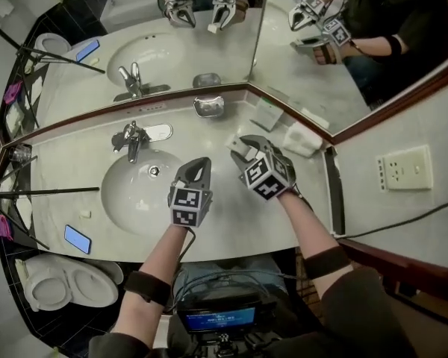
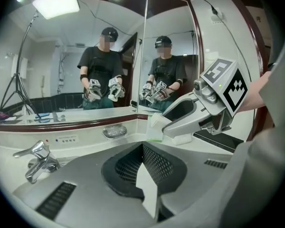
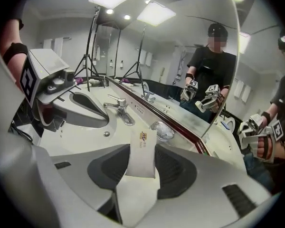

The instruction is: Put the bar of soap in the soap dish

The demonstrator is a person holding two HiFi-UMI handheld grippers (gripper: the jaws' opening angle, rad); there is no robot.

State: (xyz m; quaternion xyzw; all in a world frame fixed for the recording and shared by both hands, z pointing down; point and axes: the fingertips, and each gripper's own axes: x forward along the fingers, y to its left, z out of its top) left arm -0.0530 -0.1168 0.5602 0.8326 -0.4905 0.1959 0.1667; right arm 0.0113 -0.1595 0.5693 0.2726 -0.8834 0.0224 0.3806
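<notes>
A clear soap dish [image 1: 208, 107] sits on the counter against the mirror, right of the tap; it also shows in the left gripper view [image 2: 115, 132] and the right gripper view [image 3: 162, 130]. My right gripper [image 1: 239, 147] hovers over the counter a little in front and to the right of the dish, shut on a white wrapped bar of soap [image 3: 143, 152]. The bar stands upright between the jaws [image 3: 140, 179] and shows at their tip [image 2: 156, 122]. My left gripper [image 1: 197, 167] is shut and empty [image 2: 149, 184], over the basin's right rim.
A chrome tap [image 1: 132, 139] stands behind the round basin [image 1: 127, 192]. A white box [image 1: 302, 139] and a green-white packet [image 1: 266, 115] lie at the counter's right corner. A blue phone [image 1: 78, 239] lies at the front left. Tripod legs [image 1: 45, 192] cross the left side.
</notes>
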